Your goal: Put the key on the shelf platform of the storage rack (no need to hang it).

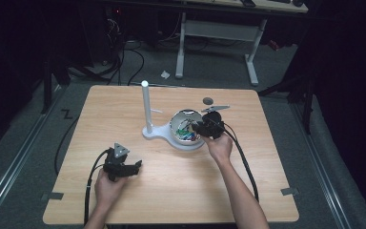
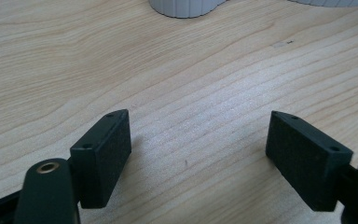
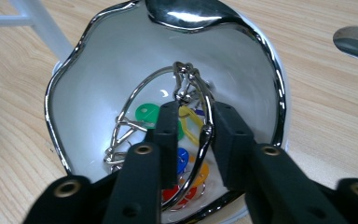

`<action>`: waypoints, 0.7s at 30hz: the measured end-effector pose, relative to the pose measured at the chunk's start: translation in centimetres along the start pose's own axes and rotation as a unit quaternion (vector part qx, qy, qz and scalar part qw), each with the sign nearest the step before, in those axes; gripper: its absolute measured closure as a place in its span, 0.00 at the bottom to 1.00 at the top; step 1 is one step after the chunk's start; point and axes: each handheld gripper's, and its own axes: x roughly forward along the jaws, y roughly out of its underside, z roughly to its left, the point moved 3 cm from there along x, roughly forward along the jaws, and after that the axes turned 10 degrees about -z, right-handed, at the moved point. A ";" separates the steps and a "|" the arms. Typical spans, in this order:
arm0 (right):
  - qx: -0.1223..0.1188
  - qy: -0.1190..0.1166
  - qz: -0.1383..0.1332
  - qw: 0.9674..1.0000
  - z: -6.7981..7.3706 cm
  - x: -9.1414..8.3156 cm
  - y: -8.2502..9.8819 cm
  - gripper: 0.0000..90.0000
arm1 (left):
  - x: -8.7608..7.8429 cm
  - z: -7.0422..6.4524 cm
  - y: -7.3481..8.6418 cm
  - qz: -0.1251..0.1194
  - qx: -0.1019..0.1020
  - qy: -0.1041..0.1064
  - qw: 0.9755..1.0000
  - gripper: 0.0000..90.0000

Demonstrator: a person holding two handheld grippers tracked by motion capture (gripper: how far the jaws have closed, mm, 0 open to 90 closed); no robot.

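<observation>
A white bowl (image 1: 175, 136) with a wavy chrome rim (image 3: 59, 84) stands near the table's middle. In it lies a large metal ring (image 3: 140, 95) carrying a short chain and coloured tags: green (image 3: 147, 114), yellow, blue, orange and red. My right gripper (image 1: 201, 128) reaches down into the bowl. Its jaws (image 3: 196, 109) stand a little apart with the ring's wire running between them, and the pads do not press on it. My left gripper (image 1: 136, 167) rests near the front left of the table, its jaws (image 2: 198, 126) open wide over bare wood.
A white stand with a tall post (image 1: 146, 107) and a flat base (image 1: 153, 132) adjoins the bowl's left side; its base edge (image 2: 184, 7) lies ahead of the left gripper. A grey round disc (image 1: 208, 100) sits in the tabletop behind the bowl. Cables trail off the front edge.
</observation>
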 end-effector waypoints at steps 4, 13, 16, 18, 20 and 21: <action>-0.013 0.009 -0.010 1.000 0.1 -0.5 -0.1 0.65 | 0.0 0.0 0.0 0.000 -0.002 -0.001 1.000 0.25; -0.033 0.009 -0.023 0.999 0.5 -1.8 -0.5 0.57 | 0.0 0.0 0.0 -0.001 0.002 0.001 1.000 0.25; -0.032 0.011 -0.038 0.999 0.3 -2.5 -0.6 0.57 | 0.0 0.0 0.0 -0.001 0.003 0.002 1.000 0.25; -0.023 0.010 -0.048 0.999 0.0 -3.0 -0.6 0.56 | 0.0 0.0 0.0 -0.001 0.003 0.001 1.000 0.25; -0.020 0.013 -0.052 0.998 -0.4 -3.7 -0.6 0.55 | 0.0 0.0 0.0 -0.001 0.003 0.002 1.000 0.25; -0.020 0.013 -0.052 0.998 -0.4 -3.7 -0.6 0.55 | 0.0 0.0 0.0 -0.001 0.002 0.001 1.000 0.25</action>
